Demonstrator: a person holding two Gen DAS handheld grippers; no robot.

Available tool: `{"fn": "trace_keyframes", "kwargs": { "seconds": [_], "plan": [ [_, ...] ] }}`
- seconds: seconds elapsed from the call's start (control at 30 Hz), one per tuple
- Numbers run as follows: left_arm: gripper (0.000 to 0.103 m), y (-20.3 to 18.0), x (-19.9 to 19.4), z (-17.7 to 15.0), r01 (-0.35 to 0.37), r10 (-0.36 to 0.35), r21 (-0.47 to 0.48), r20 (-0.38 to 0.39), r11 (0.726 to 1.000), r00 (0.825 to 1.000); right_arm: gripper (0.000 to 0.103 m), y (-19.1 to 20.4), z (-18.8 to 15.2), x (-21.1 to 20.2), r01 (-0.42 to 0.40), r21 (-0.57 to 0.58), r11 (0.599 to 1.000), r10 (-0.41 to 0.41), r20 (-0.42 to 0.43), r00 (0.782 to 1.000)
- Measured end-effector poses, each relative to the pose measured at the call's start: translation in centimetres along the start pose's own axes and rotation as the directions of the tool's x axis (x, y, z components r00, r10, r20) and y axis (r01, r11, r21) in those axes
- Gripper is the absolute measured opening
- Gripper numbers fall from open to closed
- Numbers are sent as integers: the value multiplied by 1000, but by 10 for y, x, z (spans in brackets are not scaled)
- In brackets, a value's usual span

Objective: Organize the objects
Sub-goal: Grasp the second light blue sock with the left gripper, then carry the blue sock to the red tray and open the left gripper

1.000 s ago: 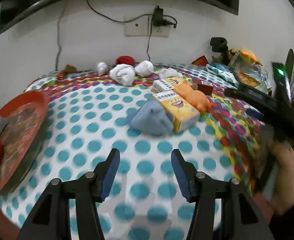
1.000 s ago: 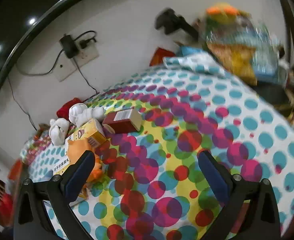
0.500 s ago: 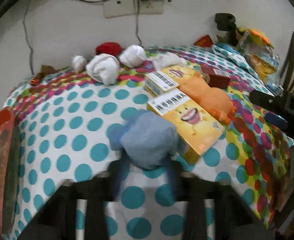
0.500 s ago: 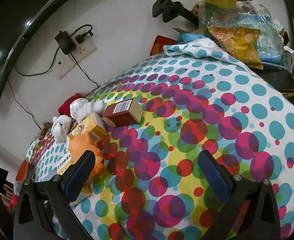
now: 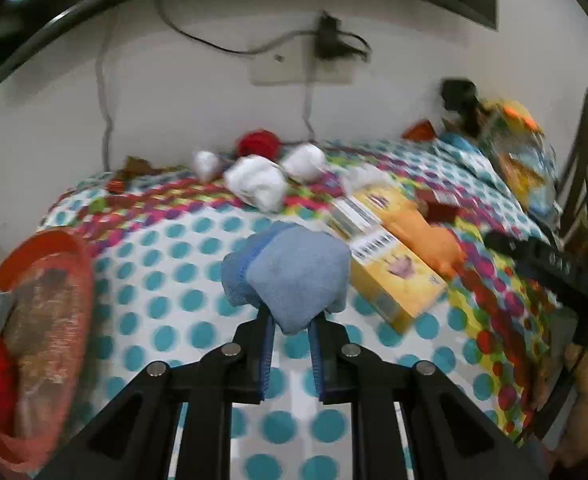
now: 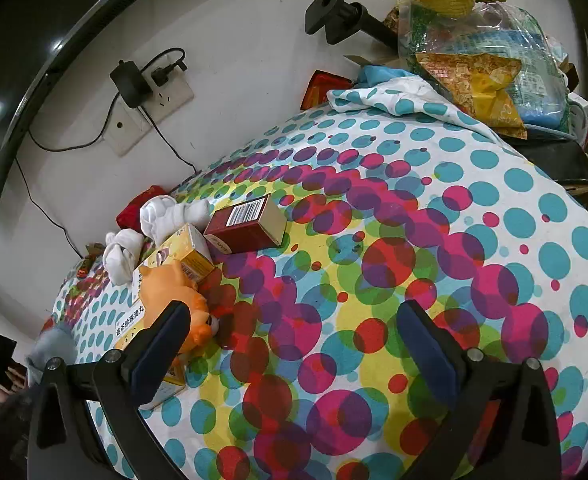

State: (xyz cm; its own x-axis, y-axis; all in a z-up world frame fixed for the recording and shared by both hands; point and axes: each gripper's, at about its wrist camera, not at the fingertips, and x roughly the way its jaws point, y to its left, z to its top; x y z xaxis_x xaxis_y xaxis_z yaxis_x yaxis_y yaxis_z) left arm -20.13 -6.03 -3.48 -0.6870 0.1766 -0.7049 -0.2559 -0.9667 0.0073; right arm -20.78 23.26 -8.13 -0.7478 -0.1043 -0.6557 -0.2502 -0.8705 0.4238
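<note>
- The left gripper [image 5: 290, 330] has just closed its jaws on a rolled blue sock [image 5: 294, 276], which bulges out ahead of the pinching pads, lifted clear of the spotted cloth [image 5: 166, 280] by the look of it
- To the left of that gripper sits a red tray [image 5: 54, 248] already holding a red bundle and a pale one; this is the likely home for the sock, though that is a guess
- Ahead and to its right lie a yellow box [image 5: 394, 280] and an orange toy [image 5: 426, 236] touching it; farther ahead, near the wall, white socks [image 5: 258, 184] and a red sock [image 5: 258, 142] wait unsorted
- The right gripper [image 6: 294, 344] hangs spread wide and empty over the cloth, with a dark red box [image 6: 246, 226] ahead of it to the left
- One sock in hand, two things in the tray, most of the pile yet to be moved: early going
</note>
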Motion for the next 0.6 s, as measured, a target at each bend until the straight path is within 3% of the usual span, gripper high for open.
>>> {"fn": "trace_keyframes", "kwargs": {
  "seconds": [0.27, 0.6],
  "plan": [
    [16, 94, -37, 24, -121, 129, -152, 43, 981, 991, 103, 1, 0, 0, 1, -1, 1000, -1, -1, 1000],
    [16, 231, -46, 32, -291, 290, -327, -55, 899, 956, 103, 2, 0, 0, 3, 0, 1000, -3, 0, 1000]
  ]
}}
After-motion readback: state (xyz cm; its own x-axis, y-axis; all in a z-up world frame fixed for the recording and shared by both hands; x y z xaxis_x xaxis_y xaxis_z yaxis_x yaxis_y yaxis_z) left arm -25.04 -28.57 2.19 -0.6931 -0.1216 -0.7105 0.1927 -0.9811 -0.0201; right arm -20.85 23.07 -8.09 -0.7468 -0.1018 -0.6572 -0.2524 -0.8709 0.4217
